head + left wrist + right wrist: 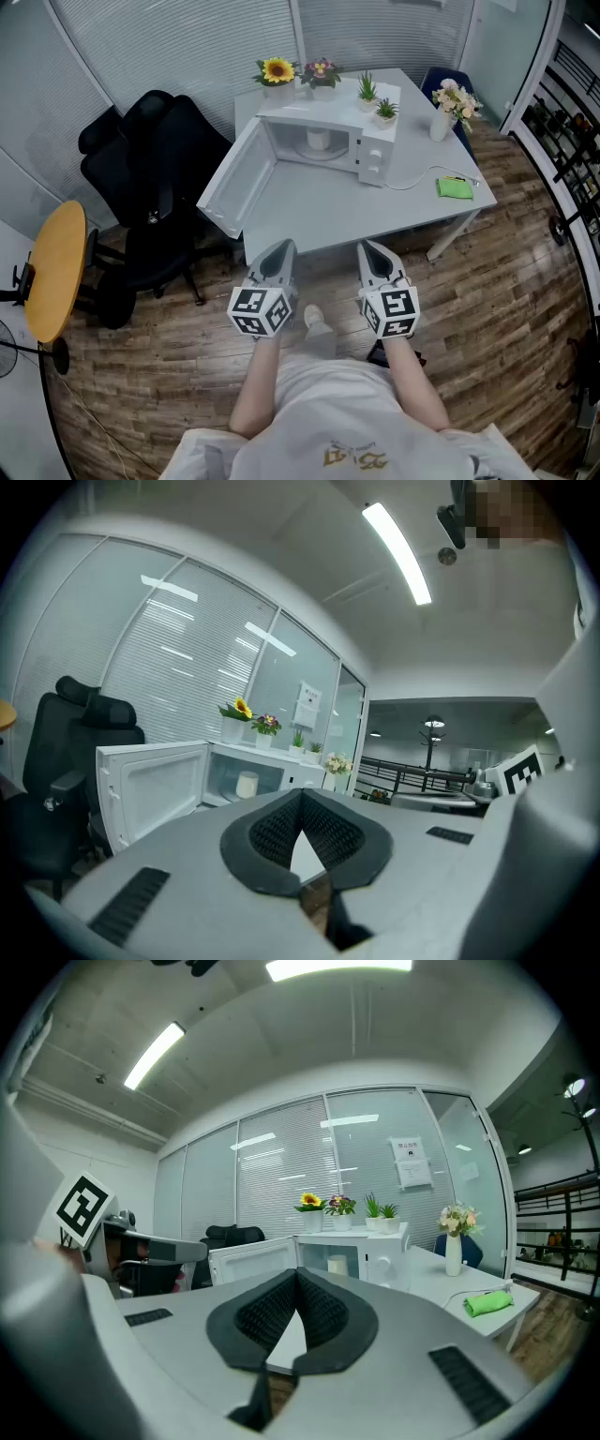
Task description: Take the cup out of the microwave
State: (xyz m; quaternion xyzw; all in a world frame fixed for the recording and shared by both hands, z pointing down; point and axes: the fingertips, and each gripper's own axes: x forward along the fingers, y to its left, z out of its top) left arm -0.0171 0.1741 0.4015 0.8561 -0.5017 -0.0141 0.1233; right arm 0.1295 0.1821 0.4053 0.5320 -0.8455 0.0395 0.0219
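**Cup still inside; both grippers clenched and empty**

The bench (328,211) carries the microwave (328,141) towards its far side. The microwave's door (239,183) is swung wide open to the left. The cup (319,141) stands upright in the middle of the cavity, well apart from both grippers.

Risks, as judged:
- The open door projects towards the near left, so an approach from that side could knock it.
- The cavity mouth looks tight for a bulky gripper body, which could strike the frame or roof on a careless entry.
- Arriving with jaws closed would shove the cup to the back wall or tip it.
- An off-centre or shallow grip could let the smooth cup slip on the way out.

The left gripper (281,247) and right gripper (367,247) are held side by side, short of the bench's near edge and above the floor. Each is clenched pad to pad, with nothing between the jaws, and touches nothing.
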